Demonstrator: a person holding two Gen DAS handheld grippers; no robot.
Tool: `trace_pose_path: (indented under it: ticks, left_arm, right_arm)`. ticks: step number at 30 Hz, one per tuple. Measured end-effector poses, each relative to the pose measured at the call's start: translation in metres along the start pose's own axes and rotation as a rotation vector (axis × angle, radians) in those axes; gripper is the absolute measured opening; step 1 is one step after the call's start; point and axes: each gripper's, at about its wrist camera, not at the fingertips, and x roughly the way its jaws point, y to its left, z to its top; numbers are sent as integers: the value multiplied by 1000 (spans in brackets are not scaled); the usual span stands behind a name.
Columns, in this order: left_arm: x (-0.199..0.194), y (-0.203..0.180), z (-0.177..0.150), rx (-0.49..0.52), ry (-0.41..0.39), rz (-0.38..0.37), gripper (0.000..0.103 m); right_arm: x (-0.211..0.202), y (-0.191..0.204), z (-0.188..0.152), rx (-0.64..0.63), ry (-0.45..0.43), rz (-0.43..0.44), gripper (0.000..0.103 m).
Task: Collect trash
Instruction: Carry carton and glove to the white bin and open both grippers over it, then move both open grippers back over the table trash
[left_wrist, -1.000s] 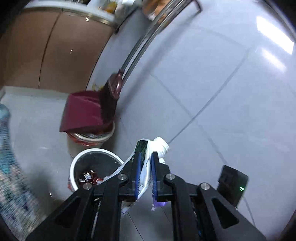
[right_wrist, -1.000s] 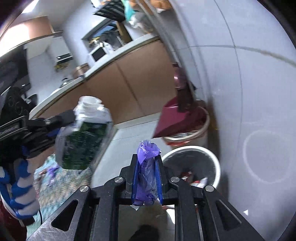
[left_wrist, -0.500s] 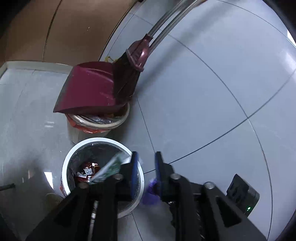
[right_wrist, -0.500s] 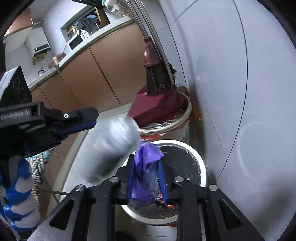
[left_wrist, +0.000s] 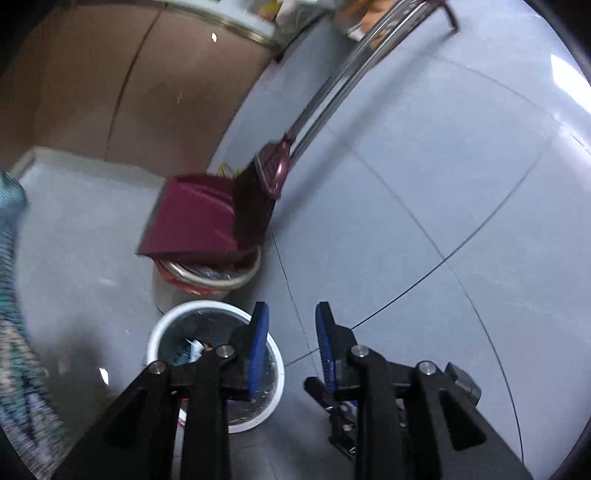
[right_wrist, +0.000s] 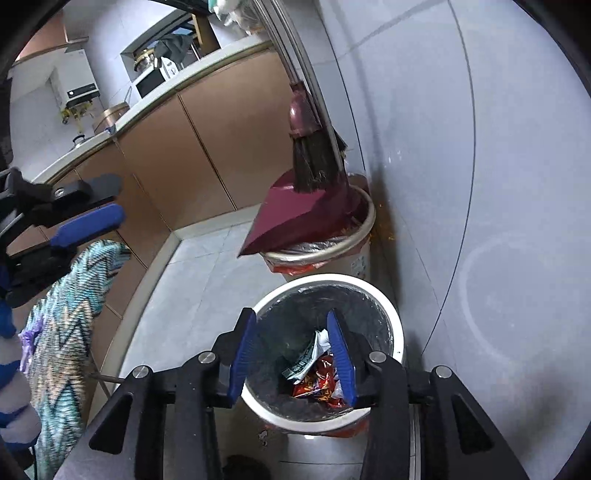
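Both tools hang with nothing between their parted jaws, which have just been opening: right tool (right_wrist: 291, 350) above the white bin (right_wrist: 391, 314) to drop waste in, left tool (left_wrist: 290, 339) beside it.

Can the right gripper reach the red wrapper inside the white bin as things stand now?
Probably yes. The right gripper hangs over the white bin with open, empty jaws, and the red wrapper lies uncovered below; only a paper scrap lies beside it.

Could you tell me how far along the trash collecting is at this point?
Done: wrappers and a crumpled carton lie in the white bin. In hand: nothing; the right hand-held gripper over the bin and the left hand-held gripper have just opened, both empty. Left: no loose trash shows on the floor.
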Motion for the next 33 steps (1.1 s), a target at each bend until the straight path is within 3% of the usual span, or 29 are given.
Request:
trace_pose_path:
  ticks: [3, 7, 12, 20, 33]
  left_arm:
    - [-34, -10, -4, 26, -50, 25, 25]
    - [-72, -20, -13, 45, -84, 62, 41]
    - [-131, -25, -31, 60, -127, 117, 41]
    - [-238, -15, -64, 79, -199, 192, 41]
    - [-401, 31, -128, 89, -326, 378, 41]
  right_arm:
    - [-22, 15, 2, -6, -26, 10, 44]
    - [-60, 44, 3, -55, -70, 34, 52]
    - [-107, 77, 1, -102, -118, 69, 60]
    - [-175, 133, -9, -191, -182, 138, 63]
    - [-228, 204, -23, -285, -207, 253, 64]
